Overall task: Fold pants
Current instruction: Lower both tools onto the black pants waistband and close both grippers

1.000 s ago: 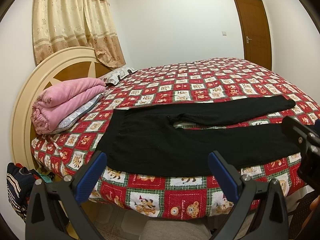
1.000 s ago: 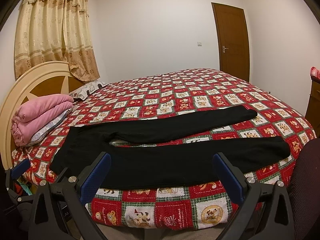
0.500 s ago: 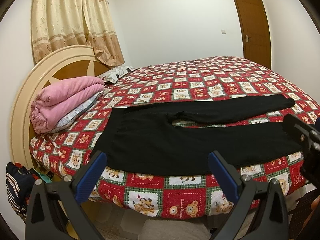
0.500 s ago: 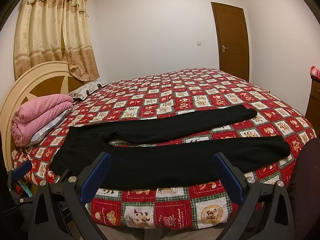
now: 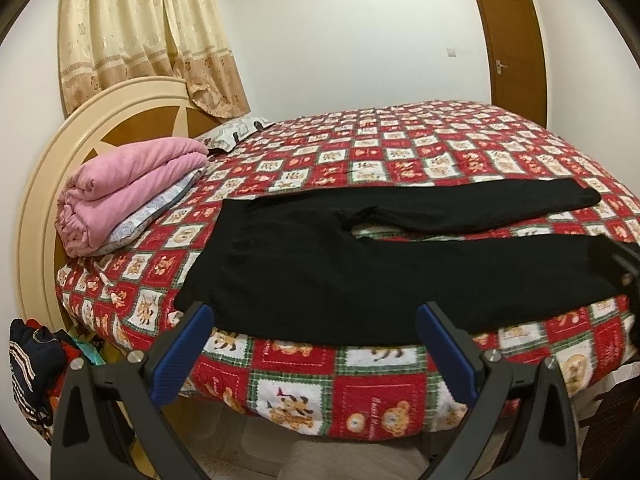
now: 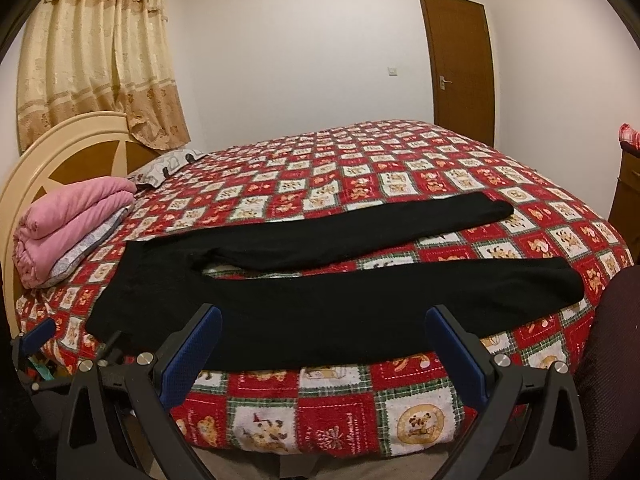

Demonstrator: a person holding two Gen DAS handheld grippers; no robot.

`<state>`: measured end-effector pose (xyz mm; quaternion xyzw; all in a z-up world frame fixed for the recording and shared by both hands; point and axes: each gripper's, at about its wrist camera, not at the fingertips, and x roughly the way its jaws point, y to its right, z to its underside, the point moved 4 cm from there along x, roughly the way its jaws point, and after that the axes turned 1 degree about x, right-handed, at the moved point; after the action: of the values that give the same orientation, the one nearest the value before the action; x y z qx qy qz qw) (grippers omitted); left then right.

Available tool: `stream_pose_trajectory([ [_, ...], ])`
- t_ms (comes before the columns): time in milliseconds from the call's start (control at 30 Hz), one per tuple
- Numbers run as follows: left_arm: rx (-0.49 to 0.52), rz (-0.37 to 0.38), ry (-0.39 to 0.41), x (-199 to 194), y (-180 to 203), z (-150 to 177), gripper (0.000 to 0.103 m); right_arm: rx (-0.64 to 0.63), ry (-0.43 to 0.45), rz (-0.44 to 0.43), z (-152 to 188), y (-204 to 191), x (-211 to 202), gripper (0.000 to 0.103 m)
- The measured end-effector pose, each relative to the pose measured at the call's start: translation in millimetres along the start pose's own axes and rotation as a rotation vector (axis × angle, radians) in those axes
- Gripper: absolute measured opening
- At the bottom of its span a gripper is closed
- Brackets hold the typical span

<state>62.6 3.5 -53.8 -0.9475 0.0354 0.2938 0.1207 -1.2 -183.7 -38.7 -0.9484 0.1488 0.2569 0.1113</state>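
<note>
Black pants (image 6: 304,304) lie flat near the bed (image 6: 360,408) edge at 6 o'clock, legs splayed toward 3 o'clock. Left gripper (image 5: 316,344) and right gripper (image 6: 322,346) hang wide open, empty. Risk: pinching the quilt with the fabric, or dragging the overhanging near leg off

pants (image 5: 360,272) on bed (image 5: 400,152), blanket (image 5: 128,188) left
</note>
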Motion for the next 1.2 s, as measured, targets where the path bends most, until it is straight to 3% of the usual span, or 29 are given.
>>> stream_pose_trajectory([
  [400,-0.036,-0.12,-0.147,126,-82,-30,0.103,0.006,-0.163,0.071,13,33,84,0.102],
  [700,-0.041,-0.205,-0.158,193,-106,-75,0.103,-0.1,-0.134,0.023,-31,0,130,0.102],
  [1033,-0.085,-0.205,-0.153,239,-123,-91,0.103,-0.166,-0.186,-0.004,-49,-31,183,0.102],
  [1200,-0.153,-0.137,-0.232,277,-143,-94,0.103,-0.221,-0.159,-0.082,-77,-46,217,0.102],
])
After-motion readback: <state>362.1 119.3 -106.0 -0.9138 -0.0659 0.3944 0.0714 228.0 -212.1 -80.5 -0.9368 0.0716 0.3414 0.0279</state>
